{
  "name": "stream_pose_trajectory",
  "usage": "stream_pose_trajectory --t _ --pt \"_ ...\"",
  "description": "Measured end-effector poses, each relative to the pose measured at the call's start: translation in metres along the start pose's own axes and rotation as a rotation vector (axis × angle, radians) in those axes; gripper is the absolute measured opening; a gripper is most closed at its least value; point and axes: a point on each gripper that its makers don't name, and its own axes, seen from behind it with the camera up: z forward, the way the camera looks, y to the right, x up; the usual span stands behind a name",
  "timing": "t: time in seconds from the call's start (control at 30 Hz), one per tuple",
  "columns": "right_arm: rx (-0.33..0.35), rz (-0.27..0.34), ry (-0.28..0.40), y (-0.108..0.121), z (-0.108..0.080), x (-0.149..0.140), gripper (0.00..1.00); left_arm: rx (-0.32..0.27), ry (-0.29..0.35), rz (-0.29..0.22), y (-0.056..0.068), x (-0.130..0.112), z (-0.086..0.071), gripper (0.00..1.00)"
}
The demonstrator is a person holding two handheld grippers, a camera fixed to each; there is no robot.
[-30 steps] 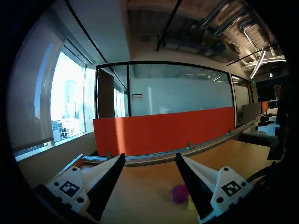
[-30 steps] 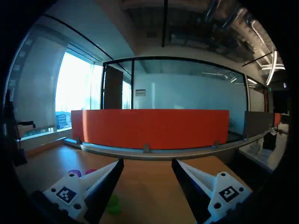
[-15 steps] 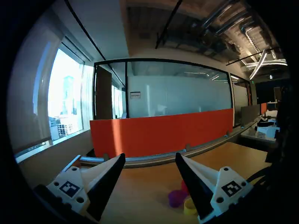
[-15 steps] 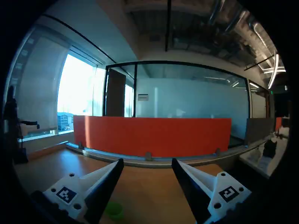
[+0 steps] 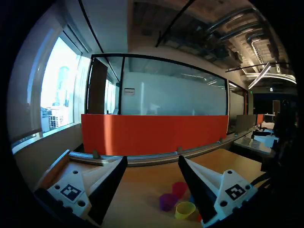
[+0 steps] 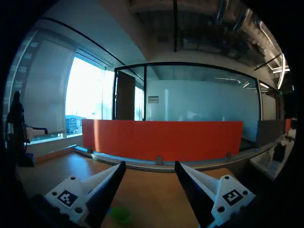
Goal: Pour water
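Both tools are up over the wooden table (image 5: pixel 140 190) and nothing is in hand. The left gripper (image 5: pixel 152 157) has its jaws spread wide with only air between them, and low between its fingers sits a tight cluster of little cups: a purple cup (image 5: pixel 167 201), a pink cup (image 5: pixel 179 189) just behind it, and a yellow cup (image 5: pixel 185 209) nearest the camera, its mouth open upward. The right gripper (image 6: pixel 149 163) is just as wide and just as empty, with a single green cup (image 6: pixel 121 214) on the table below its left finger. The orange partition (image 6: pixel 163 138) runs along the far edge of the table.

Whether any cup holds water can't be made out from here. They look like small, thin plastic tumblers, so probably very light, stiff enough to pinch, but smooth and quick to skid or tip at a nudge. A squeeze across the wall at about mid-height looks safest, gentle enough not to buckle it. The three clustered cups stand close together, so a finger may knock a neighbour; the green one stands apart and looks the easier pick
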Motion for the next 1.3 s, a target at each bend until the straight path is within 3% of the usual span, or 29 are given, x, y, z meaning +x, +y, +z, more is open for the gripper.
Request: stream_pose_trajectory --t 0.17,0.47,0.87,1.3 --pt "0.063 -0.024 0.001 -0.011 0.0 0.002 0.99 -0.068 0.002 -0.015 0.01 0.002 0.003 0.99" --pt "0.242 -0.051 -0.016 -0.049 -0.004 0.0 1.0 -0.225 -0.005 -0.041 0.037 0.001 0.007 0.99" --pt "0.4 -0.044 -0.02 -0.079 -0.003 0.002 1.0 -0.34 -0.006 0.008 0.057 0.0 0.006 0.99" --pt "0.53 -0.126 -0.151 -0.101 -0.002 -0.03 1.0 -0.436 -0.089 0.073 0.068 -0.024 0.014 0.99"
